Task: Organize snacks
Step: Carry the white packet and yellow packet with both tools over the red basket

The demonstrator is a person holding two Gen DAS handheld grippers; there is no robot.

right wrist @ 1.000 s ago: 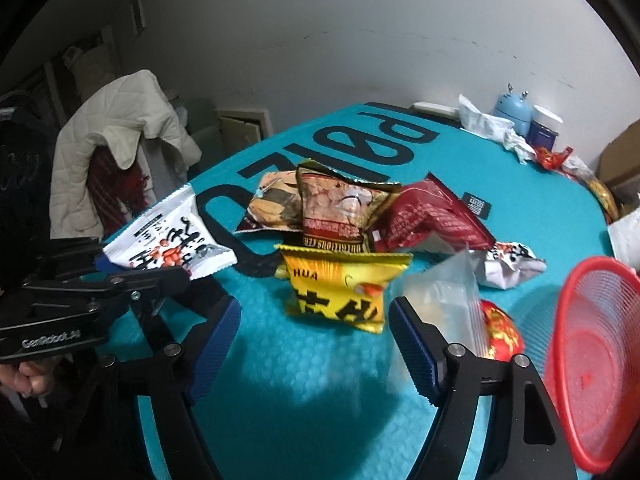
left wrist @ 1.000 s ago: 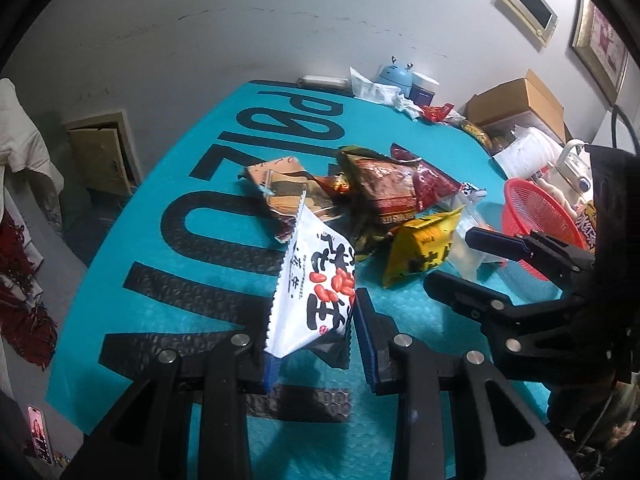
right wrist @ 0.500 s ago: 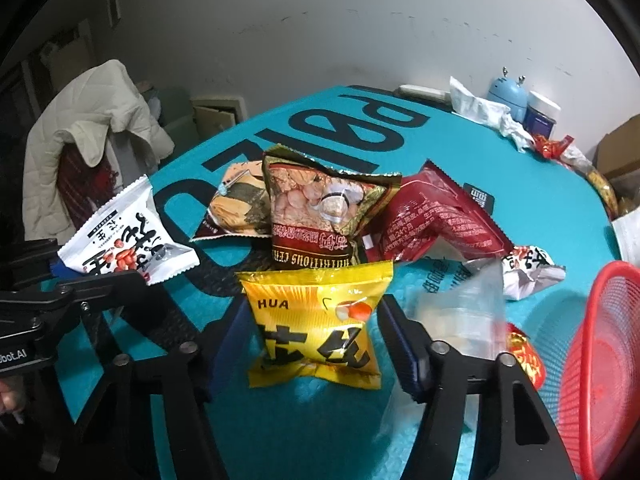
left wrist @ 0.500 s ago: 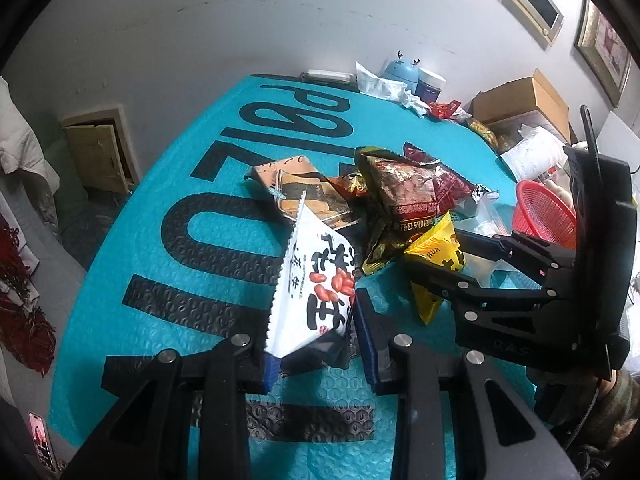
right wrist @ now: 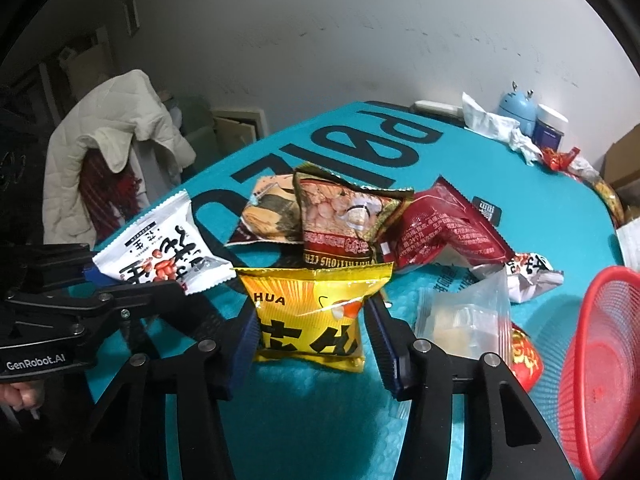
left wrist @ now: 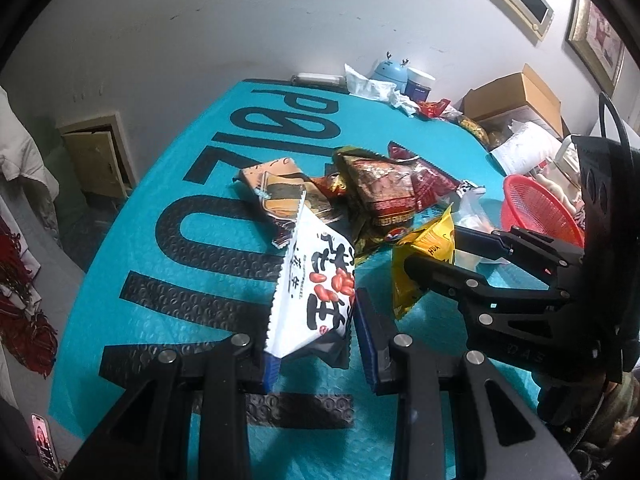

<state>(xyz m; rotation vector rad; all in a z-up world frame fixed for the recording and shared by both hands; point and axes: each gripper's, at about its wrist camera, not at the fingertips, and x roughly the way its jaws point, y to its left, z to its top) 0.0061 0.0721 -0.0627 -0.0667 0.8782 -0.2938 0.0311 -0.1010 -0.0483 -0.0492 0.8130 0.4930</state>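
My left gripper [left wrist: 318,344] is shut on a white peanut packet [left wrist: 316,288] and holds it upright above the teal mat; the packet also shows in the right wrist view [right wrist: 160,248]. My right gripper [right wrist: 312,344] has its jaws around a yellow snack bag [right wrist: 316,312], blue pads against both sides; the bag also shows in the left wrist view [left wrist: 420,264]. Behind lie a brown nut bag [right wrist: 344,220], a dark red bag [right wrist: 444,232] and a seaweed packet [right wrist: 268,216].
A red mesh basket [right wrist: 600,360] stands at the right edge of the teal mat [right wrist: 552,208]. A clear packet [right wrist: 464,316] and a small red one [right wrist: 524,356] lie beside it. Boxes, tissue and jars sit at the far end [left wrist: 400,80].
My right gripper moved forward onto the yellow bag and its jaws narrowed around it. My left gripper kept holding the white packet, shifting slightly.
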